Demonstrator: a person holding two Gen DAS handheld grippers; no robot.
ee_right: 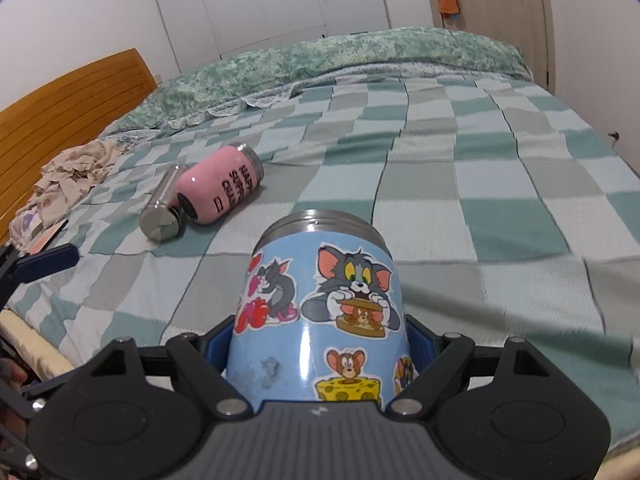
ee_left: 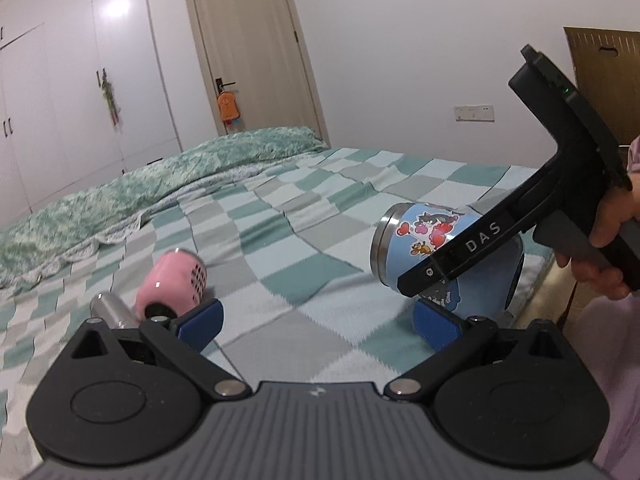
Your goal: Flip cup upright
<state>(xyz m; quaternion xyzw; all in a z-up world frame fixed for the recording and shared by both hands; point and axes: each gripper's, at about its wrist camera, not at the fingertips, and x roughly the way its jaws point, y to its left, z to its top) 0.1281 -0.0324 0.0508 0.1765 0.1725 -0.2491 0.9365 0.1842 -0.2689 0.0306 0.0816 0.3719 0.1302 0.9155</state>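
Observation:
A blue cartoon-sticker cup point(ee_right: 320, 312) with a steel rim is held between my right gripper's point(ee_right: 320, 348) blue pads, its rim pointing away from the camera. In the left wrist view the same cup point(ee_left: 416, 236) is tilted on its side just above the checkered bedspread, with the right gripper's black body point(ee_left: 500, 236) across it. My left gripper point(ee_left: 316, 322) is open and empty, low over the bed, left of the blue cup. A pink cup point(ee_left: 172, 284) lies on its side on the bed near the left finger; it also shows in the right wrist view point(ee_right: 220, 190).
A steel lid or cylinder point(ee_right: 162, 210) lies beside the pink cup. A crumpled cloth point(ee_right: 68, 176) lies near the wooden headboard point(ee_right: 60, 96). A green quilt point(ee_left: 140, 184) runs along the far side of the bed. The bed's near edge is beside the person's hand point(ee_left: 608, 240).

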